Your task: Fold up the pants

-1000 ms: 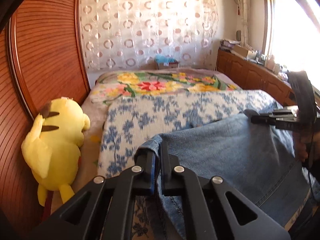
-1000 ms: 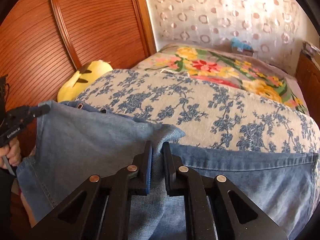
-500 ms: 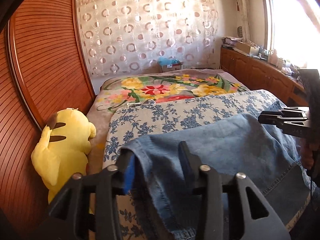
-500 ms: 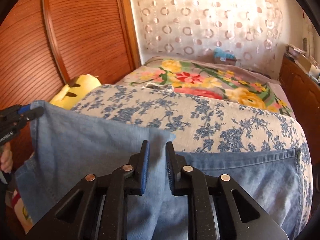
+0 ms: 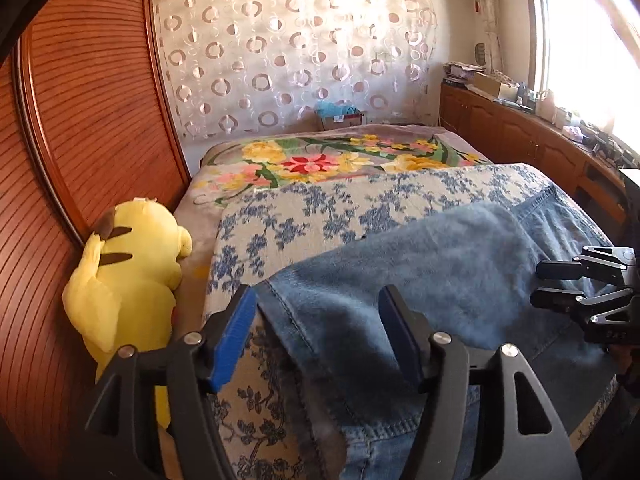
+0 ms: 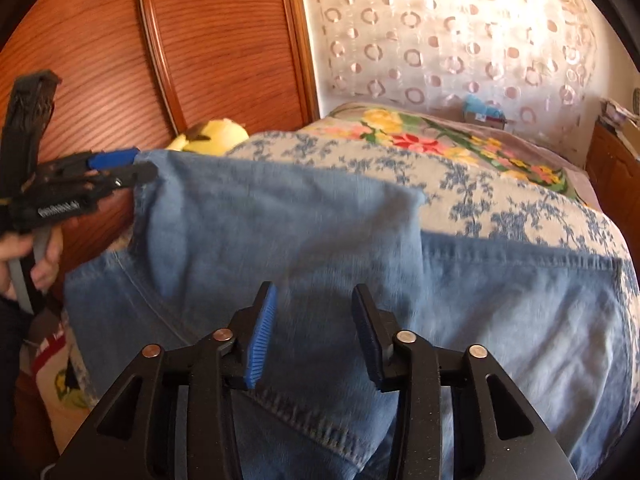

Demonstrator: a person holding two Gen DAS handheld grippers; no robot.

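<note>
The jeans (image 5: 420, 280) lie across the near end of the bed, blue denim on the blue-flowered coverlet (image 5: 320, 216), with one layer already brought over another so a doubled panel sits on top. Its free edge crosses the right wrist view, and a stitched hem (image 6: 520, 254) of the lower layer runs out to the right beyond it.

The left gripper (image 5: 318, 334) has its jaws opening: the blue pad stands off the hemmed edge on one side, the dark pad on the other, with denim lying between them but neither pad pressing it. The right gripper (image 6: 314, 336) is opening too, fingers spread over the folded cloth, nothing pinched. So both corners look let go, and the fold is settling.

By the look of it this is heavy, soft cotton: it should drape and hold a crease under its own weight, and it will not slide about much on that woven coverlet. It is thick at seams and hems, so those stitched edges and corners are the sure places to pinch, taking both layers at once. A grab mid-panel would likely only bunch it.

Further out, a yellow plush toy (image 5: 132, 276) leans against the wooden headboard (image 5: 100, 120), well clear, and a bright floral blanket (image 5: 328, 160) covers the far part of the bed.
</note>
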